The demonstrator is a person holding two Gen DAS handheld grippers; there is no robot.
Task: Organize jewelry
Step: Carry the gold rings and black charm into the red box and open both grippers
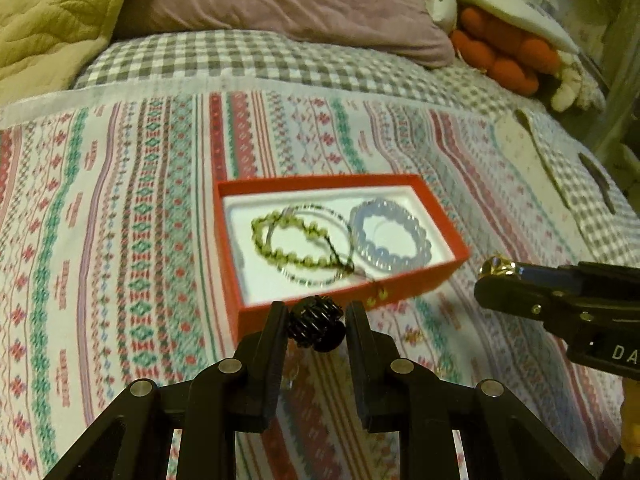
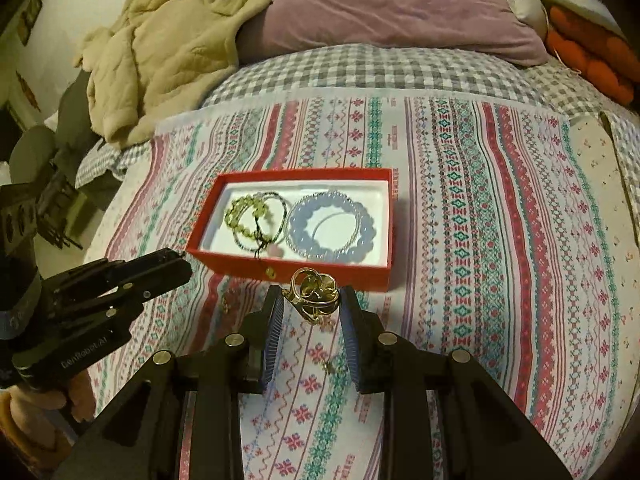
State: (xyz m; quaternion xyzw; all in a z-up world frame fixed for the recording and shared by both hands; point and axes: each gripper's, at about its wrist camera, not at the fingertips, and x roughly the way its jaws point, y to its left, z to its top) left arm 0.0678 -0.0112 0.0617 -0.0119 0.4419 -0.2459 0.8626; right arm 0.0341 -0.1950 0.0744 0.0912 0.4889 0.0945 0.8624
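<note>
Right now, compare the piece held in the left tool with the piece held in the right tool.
The left tool grips a black coiled hair tie; the right tool grips a gold looped ornament. The hair tie is dark, matte and ridged; the ornament is shiny, with open rings. Both are pinched at the tips, short of the red box.

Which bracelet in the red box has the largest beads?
The pale blue bracelet, at the right end of the red box. Its beads are big and round; the green bracelet beside it has small beads.
</note>
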